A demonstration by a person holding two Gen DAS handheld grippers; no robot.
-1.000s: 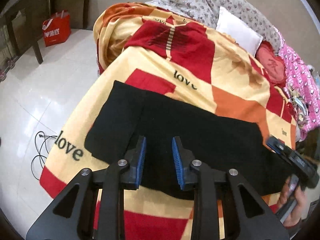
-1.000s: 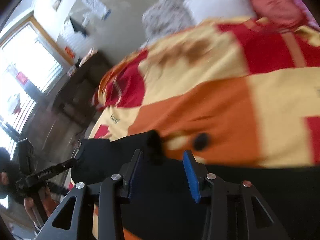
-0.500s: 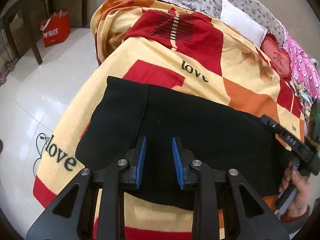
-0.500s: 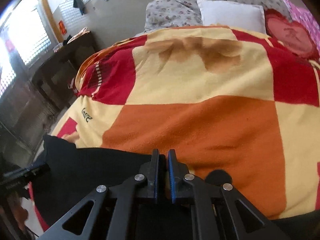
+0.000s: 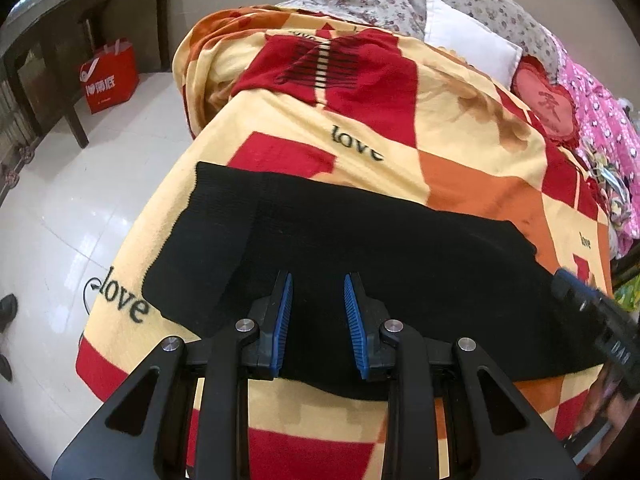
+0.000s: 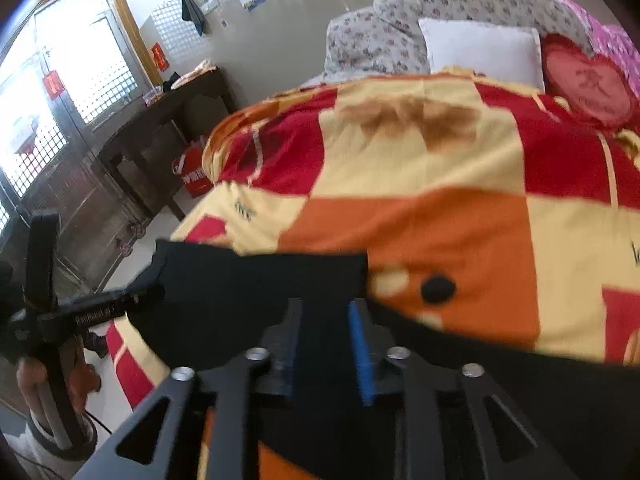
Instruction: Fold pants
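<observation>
Left wrist view showed the black pants [image 5: 360,248] lying flat across the near part of the bed, on the red, orange and cream blanket [image 5: 460,128]. The garment formed one long dark band running left to right, with a ribbed end section at the left; it appeared to be folded lengthwise already, though the layers could not be told apart. The left claw [image 5: 318,316] hovered over the near edge of the pants, its blue pads set moderately apart and gripping nothing.

Right wrist view was motion-blurred. The right claw [image 6: 326,344] stood over the right part of the pants [image 6: 260,292], jaws parted with a clear gap, no cloth between them. A squared corner of the fabric lay just beyond its tips. The other handheld unit showed at the far left of this view.

Judgement: task was partly done at most. The crosswise folds, bringing one end over the other, remained. Neither claw held fabric, so a fresh grasp on an end seemed the next requirement.

A white pillow [image 5: 472,44] lay at the far end.
</observation>
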